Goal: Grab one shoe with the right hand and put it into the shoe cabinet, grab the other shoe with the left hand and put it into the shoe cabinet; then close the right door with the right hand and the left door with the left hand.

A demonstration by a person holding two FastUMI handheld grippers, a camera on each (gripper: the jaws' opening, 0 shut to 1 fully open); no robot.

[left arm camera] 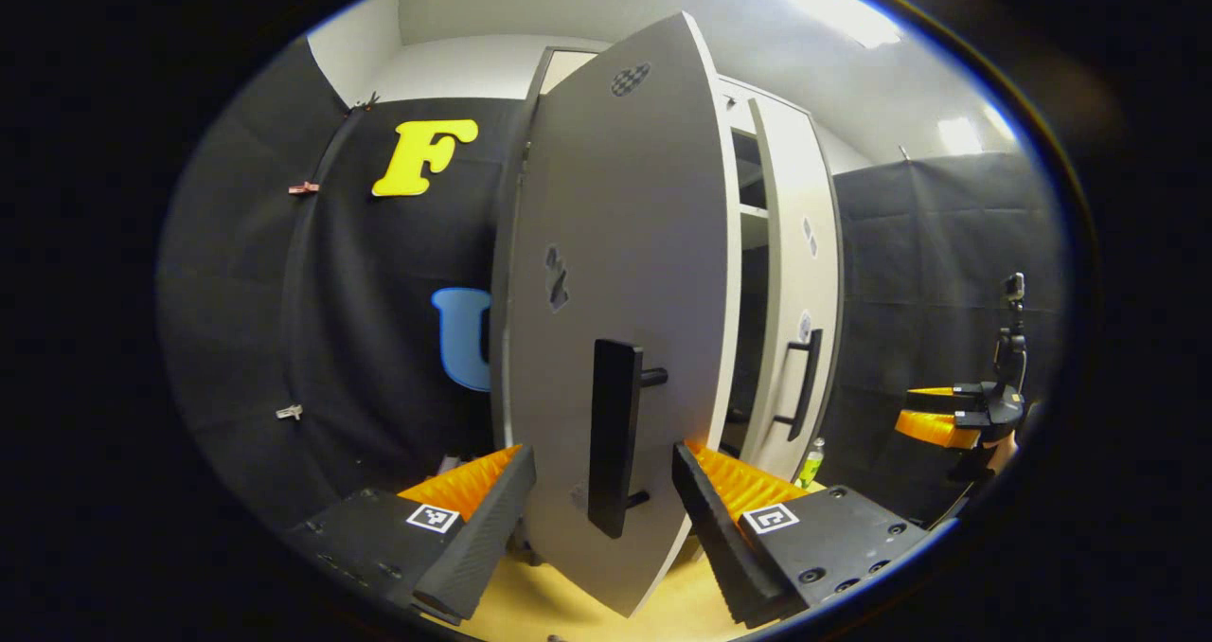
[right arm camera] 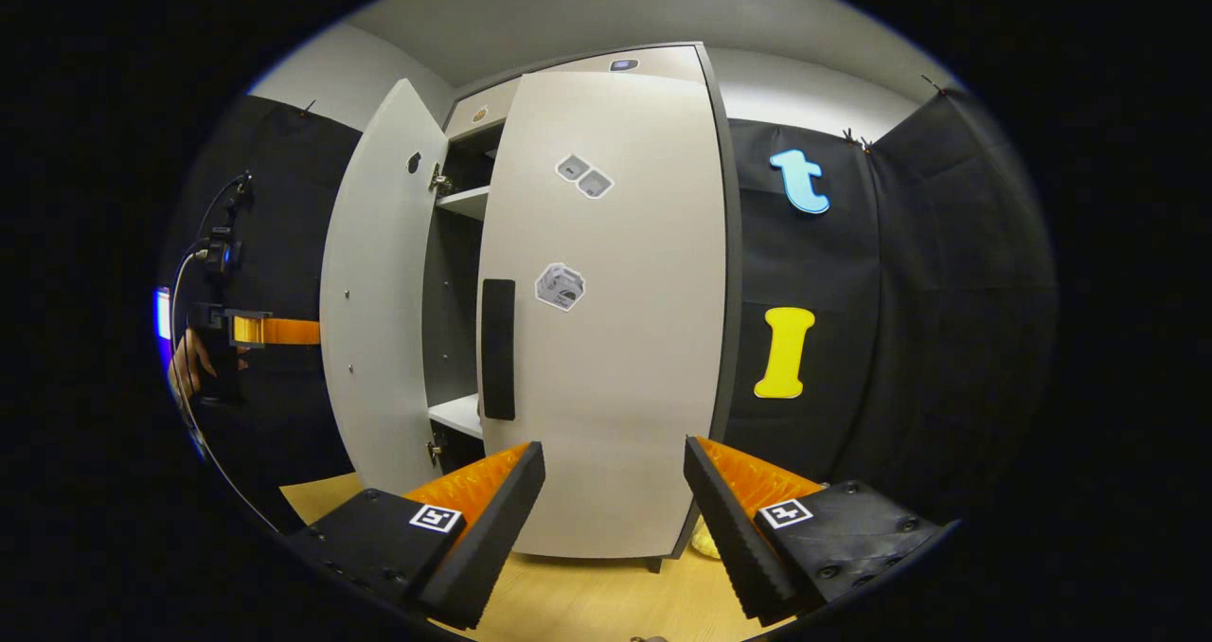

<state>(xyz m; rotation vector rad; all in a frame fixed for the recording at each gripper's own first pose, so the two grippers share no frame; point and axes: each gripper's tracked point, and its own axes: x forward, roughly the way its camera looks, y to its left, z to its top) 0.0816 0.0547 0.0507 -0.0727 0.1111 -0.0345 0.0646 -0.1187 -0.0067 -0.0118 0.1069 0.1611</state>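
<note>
Left gripper view looks at the shoe cabinet (left arm camera: 748, 216) from close in: the left gripper (left arm camera: 604, 519) is spread wide, its fingers apart on either side of the left door's (left arm camera: 625, 273) black handle (left arm camera: 614, 434) without pressing on it. That door stands partly open and hides most of the cabinet's inside; through the narrow gap only dark shelves can be made out, and no shoe can be told there. Beyond it the right door (left arm camera: 800, 292) looks almost shut. Far right, the right gripper (left arm camera: 933, 415) is cut off at the edge. In the right gripper view, the right gripper (right arm camera: 614, 519) hangs released before the right door (right arm camera: 606, 320), well apart from its handle (right arm camera: 498, 348). The left door (right arm camera: 379, 292) stands ajar, the left gripper (right arm camera: 279, 331) partly hidden behind it.
</note>
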